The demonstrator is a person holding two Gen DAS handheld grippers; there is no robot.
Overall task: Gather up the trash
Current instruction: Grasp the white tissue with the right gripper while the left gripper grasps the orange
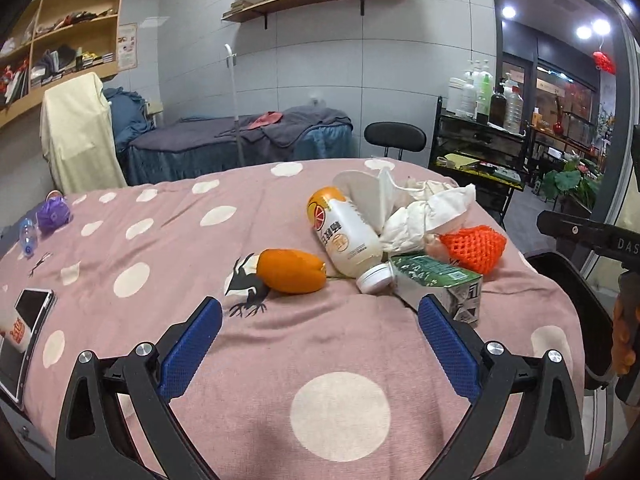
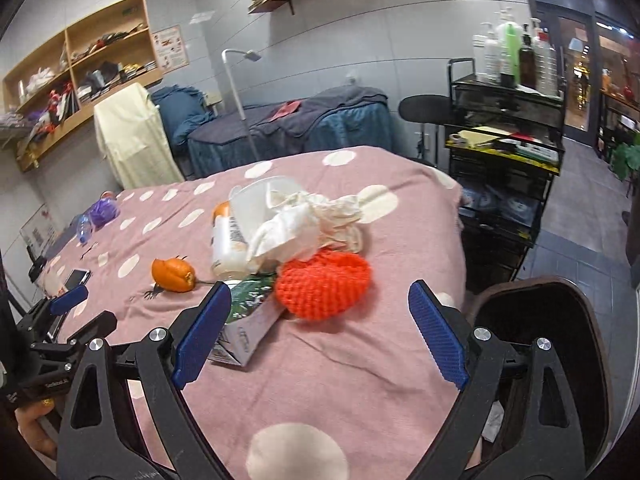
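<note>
While both grippers are hovering with fingers spread and gripping nothing, the left gripper (image 1: pixel 320 328) is facing the orange peel (image 1: pixel 291 271) and the right gripper (image 2: pixel 320 312) the red foam fruit net (image 2: pixel 323 285). The trash is lying heaped near the far right corner of the pink dotted bed (image 1: pixel 340 360), probably gathered for binning. Crumpled white tissues (image 2: pixel 304 220) are partly covering the lying white juice bottle (image 1: pixel 346 236); the green carton (image 2: pixel 248 320) is sitting half behind a finger, and the dark bin (image 2: pixel 536 340) is cut off.

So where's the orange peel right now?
The orange peel lies on the pink dotted blanket, just left of the tipped-over juice bottle. In the right wrist view it sits left of the trash pile, apart from the red foam net.
</note>
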